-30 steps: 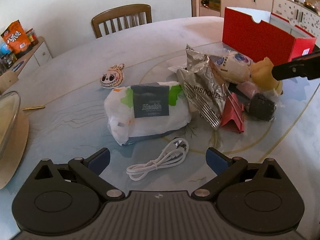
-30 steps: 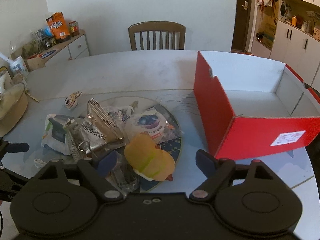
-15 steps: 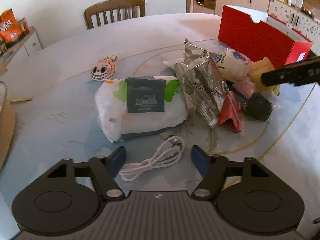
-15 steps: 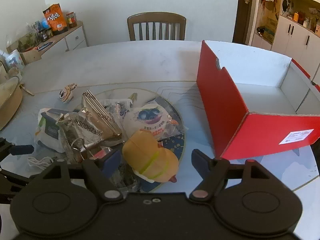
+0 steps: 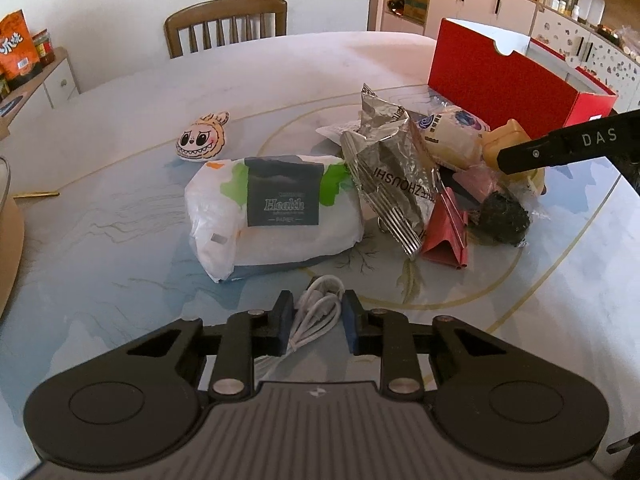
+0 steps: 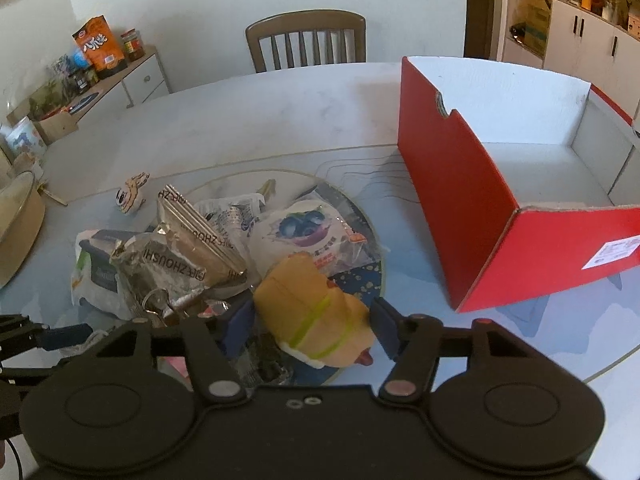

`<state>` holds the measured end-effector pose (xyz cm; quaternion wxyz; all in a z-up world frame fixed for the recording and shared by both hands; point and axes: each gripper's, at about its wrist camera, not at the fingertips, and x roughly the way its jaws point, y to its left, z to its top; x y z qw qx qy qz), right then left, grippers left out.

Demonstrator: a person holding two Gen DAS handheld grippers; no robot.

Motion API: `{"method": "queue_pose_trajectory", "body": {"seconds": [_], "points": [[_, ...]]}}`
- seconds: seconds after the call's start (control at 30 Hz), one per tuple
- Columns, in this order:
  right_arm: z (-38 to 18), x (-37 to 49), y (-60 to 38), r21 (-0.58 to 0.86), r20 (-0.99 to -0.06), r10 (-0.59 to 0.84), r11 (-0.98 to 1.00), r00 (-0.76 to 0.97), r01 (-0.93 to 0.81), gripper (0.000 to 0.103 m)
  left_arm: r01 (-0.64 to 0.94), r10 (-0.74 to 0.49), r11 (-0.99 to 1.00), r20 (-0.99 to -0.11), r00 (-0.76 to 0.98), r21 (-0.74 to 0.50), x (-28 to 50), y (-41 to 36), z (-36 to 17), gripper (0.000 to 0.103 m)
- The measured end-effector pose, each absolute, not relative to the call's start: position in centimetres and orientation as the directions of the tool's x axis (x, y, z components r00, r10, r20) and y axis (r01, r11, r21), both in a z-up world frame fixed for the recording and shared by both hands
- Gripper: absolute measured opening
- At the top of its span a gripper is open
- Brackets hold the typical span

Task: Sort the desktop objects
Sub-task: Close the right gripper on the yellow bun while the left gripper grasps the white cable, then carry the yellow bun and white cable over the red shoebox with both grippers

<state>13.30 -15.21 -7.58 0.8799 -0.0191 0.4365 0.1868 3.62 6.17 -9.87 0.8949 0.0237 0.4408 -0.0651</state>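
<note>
My left gripper (image 5: 314,322) has its jaws closed around a coiled white cable (image 5: 318,308) on the table. My right gripper (image 6: 310,326) has its jaws around a yellow duck toy (image 6: 310,316), close to its sides; I cannot tell if they touch it. The duck also shows in the left wrist view (image 5: 508,148) behind the right gripper's finger. A pile lies on the table: a white tissue pack (image 5: 276,212), a silver snack bag (image 5: 394,176), a blueberry bun packet (image 6: 310,236), a red clip (image 5: 444,232). The open red box (image 6: 492,200) stands at the right.
A plush monster face (image 5: 202,142) lies left of the pile. A wooden chair (image 6: 306,42) stands behind the table. A round wooden tray (image 6: 16,228) sits at the left edge. A side cabinet (image 6: 120,76) with snacks stands at the back left.
Both grippers have closed in: the left jaws narrowed around the white cable, the right jaws narrowed around the yellow duck. Both moved slightly forward.
</note>
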Motion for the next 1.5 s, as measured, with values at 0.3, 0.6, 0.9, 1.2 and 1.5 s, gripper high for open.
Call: {"method": "queue_pose_trajectory", "body": {"seconds": [0.3,0.6,0.9,1.2,1.5], "points": [[-6.8,12.4,-15.0,0.1,-0.766,0.271,0.946,0.583,-0.308,0.046,0.172,-0.143,0.984,-0.792,0.593,-0.049,3.2,6.0,-9.6,0.023],[-5.0,10.6,-15.8,0.101,-0.744,0.249,0.959,0.62,-0.264,0.045,0.189,-0.18,0.979,-0.78,0.6,-0.081,2.5,6.2,-8.3,0.023],[-3.4,8.2,-17.6,0.128,-0.74,0.247,0.965,0.626,-0.229,0.045,0.208,-0.223,0.971,-0.766,0.603,-0.118,1.9,5.3,-5.8,0.023],[-1.7,8.5,-20.6,0.163,-0.73,0.292,0.953,0.619,-0.257,0.045,0.185,-0.233,0.971,-0.748,0.621,-0.15,2.8,1.8,-3.5,0.023],[0.8,11.8,-24.8,0.195,-0.72,0.374,0.918,0.585,-0.346,0.045,0.125,-0.216,0.976,-0.744,0.633,-0.177,4.7,-2.6,-1.7,0.023]]}}
